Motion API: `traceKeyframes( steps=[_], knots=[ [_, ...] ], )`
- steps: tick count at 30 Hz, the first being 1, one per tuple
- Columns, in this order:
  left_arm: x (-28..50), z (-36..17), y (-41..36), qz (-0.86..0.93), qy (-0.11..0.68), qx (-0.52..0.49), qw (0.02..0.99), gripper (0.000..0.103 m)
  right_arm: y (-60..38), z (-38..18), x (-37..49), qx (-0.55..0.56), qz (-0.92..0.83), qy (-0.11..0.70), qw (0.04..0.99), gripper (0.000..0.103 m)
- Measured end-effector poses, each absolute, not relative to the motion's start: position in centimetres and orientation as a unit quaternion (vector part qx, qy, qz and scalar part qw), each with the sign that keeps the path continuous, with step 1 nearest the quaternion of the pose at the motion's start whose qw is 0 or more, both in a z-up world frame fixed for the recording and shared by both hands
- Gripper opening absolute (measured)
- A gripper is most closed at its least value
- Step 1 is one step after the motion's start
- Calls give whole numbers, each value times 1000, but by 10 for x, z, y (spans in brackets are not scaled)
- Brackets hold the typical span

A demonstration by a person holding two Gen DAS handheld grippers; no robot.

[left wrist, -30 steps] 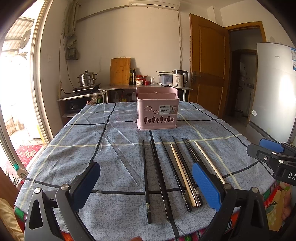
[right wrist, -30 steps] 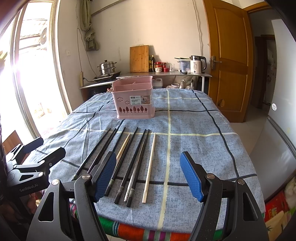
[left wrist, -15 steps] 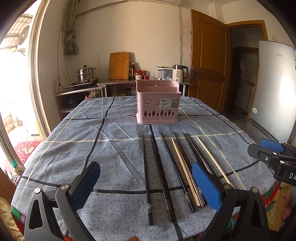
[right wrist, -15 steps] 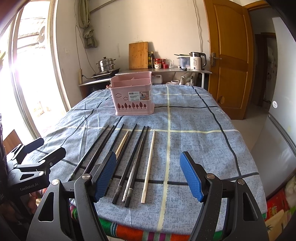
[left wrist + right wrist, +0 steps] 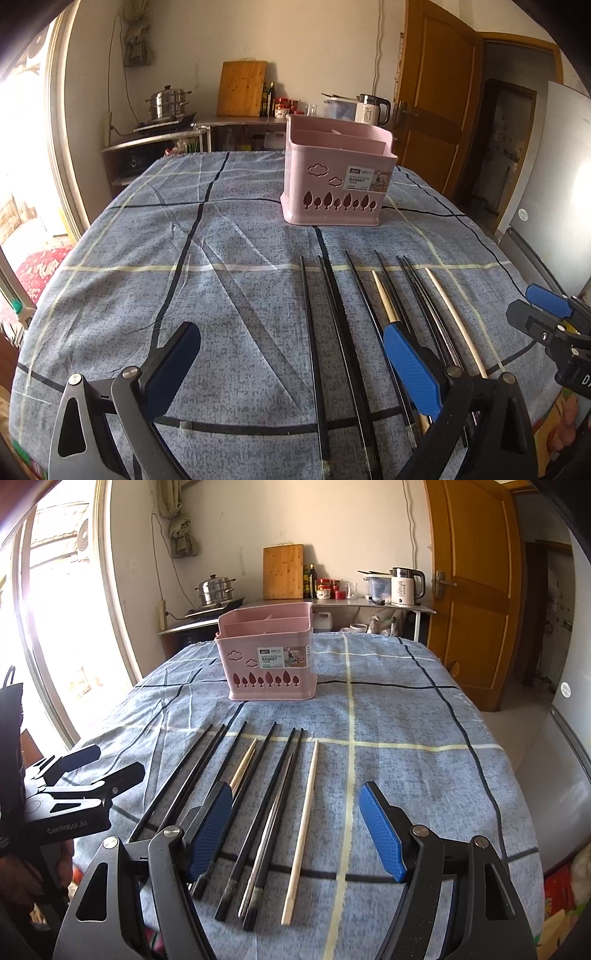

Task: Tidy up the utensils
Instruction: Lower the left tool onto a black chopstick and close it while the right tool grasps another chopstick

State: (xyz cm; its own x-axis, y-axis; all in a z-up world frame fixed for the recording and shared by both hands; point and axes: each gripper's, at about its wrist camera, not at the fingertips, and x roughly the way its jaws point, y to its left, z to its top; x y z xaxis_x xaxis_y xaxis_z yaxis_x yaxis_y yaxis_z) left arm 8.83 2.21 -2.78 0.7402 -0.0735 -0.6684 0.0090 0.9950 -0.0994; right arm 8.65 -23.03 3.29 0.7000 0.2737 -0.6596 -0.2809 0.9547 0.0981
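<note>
Figure. Both wrist views over a table (image 5: 110, 295) covered with a blue-grey checked cloth (image 5: 406, 775).

(a) Left wrist view. We see the left gripper (image 5: 291, 354) released, its blue-padded jaws standing wide apart above the near edge of the table; they have just been closing slightly, and no pad presses on anything. Under the gap between the jaws lie the leftmost dark chopsticks (image 5: 314, 350), flat on the cloth. The remaining sticks run on toward the table's right edge, partly hidden behind the right-hand finger (image 5: 410, 365). A pale chopstick (image 5: 456, 325) lies outermost on that side. A pink basket (image 5: 336, 177) stands upright beyond the far tips of the sticks, apart from them, toward the far edge of the table. Its front wall carries tree-shaped cut-outs and a label, and dividers split its inside into compartments. The right gripper (image 5: 546, 317) shows at the right edge of this view, beside the table.

(b) Right wrist view. We see the right gripper (image 5: 295, 827) likewise released, jaws wide, grasping nothing. The sticks lie side by side in a loose row, butt ends toward the near edge, tips toward the basket. The pale one and several dark ones lie below the jaw gap, and the others lie behind the left-hand finger (image 5: 210, 827). The left gripper appears at the left edge of this view.

(c) Background. A counter (image 5: 332, 603) against the far wall bears a kettle (image 5: 404, 587), a cutting board (image 5: 282, 572) and a steel pot (image 5: 214, 589).
</note>
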Motion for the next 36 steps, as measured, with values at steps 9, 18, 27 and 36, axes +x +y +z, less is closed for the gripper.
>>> traceKeyframes(
  steps=[9,18,27,36],
  knots=[
    [148,-48,26,-32,420,-36,906,84,-213,16,146,-18,157,401,903,42],
    [188,-61,29,-38,452,-43,890,69,-202,-7,200,-14,165,452,877,18],
    [201,-69,24,-40,467,-28,883,57,-196,-23,222,-21,161,486,859,12],
    [208,-70,11,-41,470,13,882,51,-191,-30,235,-30,157,505,849,9]
  ],
)
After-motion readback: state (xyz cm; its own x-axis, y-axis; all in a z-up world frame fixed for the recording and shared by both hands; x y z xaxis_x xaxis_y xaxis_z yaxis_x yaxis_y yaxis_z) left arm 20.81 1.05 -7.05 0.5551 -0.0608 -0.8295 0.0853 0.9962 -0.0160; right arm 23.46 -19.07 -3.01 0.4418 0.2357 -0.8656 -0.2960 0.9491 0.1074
